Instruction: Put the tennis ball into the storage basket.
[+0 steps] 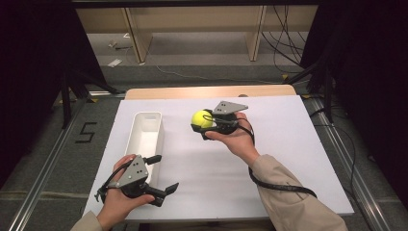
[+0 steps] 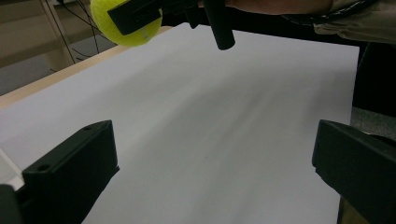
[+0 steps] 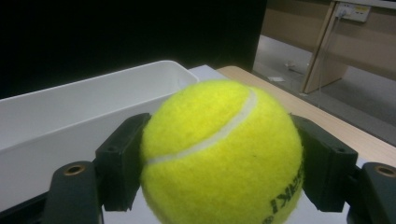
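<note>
A yellow tennis ball [image 1: 201,119] is held above the white mat, clamped between the jaws of my right gripper [image 1: 202,121], which points left toward the white bin [image 1: 146,136]. Up close, the ball [image 3: 220,154] sits squeezed between both black pads, with the bin [image 3: 70,116] just beyond it. My left gripper [image 1: 162,174] rests near the mat's front left corner, jaws spread wide with nothing between them. Its own view looks across bare mat between its fingers [image 2: 70,172] and catches the ball [image 2: 122,21] at the top left.
The long white bin stands empty on the left part of the white mat [image 1: 288,159]. A wooden table edge [image 1: 207,91] shows behind the mat. Cables and wooden legs lie on the floor beyond. Metal rails run along both sides.
</note>
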`<state>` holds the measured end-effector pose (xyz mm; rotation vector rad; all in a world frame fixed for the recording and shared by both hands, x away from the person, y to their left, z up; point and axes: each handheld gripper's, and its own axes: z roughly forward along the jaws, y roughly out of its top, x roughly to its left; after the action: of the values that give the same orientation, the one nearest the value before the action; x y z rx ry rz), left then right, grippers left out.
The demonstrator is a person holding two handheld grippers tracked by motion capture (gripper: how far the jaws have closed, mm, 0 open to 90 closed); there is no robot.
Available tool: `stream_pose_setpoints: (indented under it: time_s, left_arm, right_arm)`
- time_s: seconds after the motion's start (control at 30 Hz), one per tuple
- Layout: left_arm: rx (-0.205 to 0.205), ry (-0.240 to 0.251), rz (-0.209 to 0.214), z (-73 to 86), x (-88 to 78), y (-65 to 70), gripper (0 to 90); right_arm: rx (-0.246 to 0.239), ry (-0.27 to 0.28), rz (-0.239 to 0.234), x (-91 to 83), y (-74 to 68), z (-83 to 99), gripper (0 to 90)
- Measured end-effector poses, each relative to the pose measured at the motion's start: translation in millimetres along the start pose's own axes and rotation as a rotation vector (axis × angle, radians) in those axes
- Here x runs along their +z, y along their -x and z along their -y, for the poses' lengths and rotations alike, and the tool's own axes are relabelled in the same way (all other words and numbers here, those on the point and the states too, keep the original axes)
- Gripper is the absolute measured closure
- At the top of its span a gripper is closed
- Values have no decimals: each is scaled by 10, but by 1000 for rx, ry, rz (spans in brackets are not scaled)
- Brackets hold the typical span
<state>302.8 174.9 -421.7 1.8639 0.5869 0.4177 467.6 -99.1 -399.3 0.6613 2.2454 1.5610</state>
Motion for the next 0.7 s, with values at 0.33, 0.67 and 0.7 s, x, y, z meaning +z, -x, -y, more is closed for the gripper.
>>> stream_pose_setpoints:
  time_s: [0.33,0.67,0.7]
  left_arm:
    - [0,-1,0,0,0,-1,0]
    - [1,-1,-1,1,0,0,0]
    - [1,0,-2,1,-1,-1,0]
  right_arm:
    - [0,5,-4,18,-9,-22,270]
    - [-5,7,-7,40,-23,-39,270]
    - [-5,7,-8,42,-24,-41,270]
